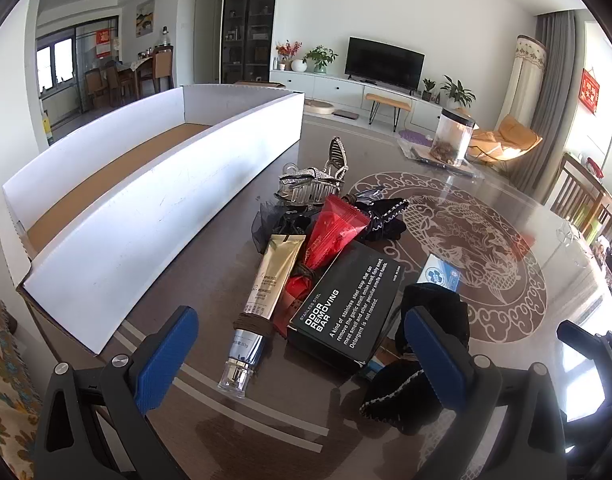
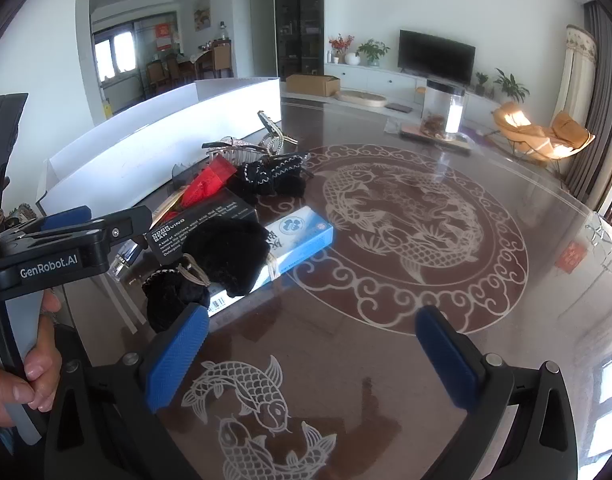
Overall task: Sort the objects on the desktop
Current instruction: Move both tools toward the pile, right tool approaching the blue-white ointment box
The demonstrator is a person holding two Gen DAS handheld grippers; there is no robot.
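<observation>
The long white box (image 1: 146, 200) lies empty at my left on the counter (image 2: 385, 320). The pile sits tangled beside it, so lifting the black soap box (image 1: 345, 304) could drag the gold tube (image 1: 266, 292) along. My left fingers (image 1: 302, 364) straddle both, spread wide; my right fingers (image 2: 311, 356) hang released, beside the pile.

Right gripper (image 2: 311, 354) jaws wide, empty, above table (image 2: 385, 320).

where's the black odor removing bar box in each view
Left wrist: black box lies low centre, between the gold tube and a black scrunchie.
Right wrist: black box sits left of centre, partly under the scrunchie.
Shared landmark: white cardboard tray.
</observation>
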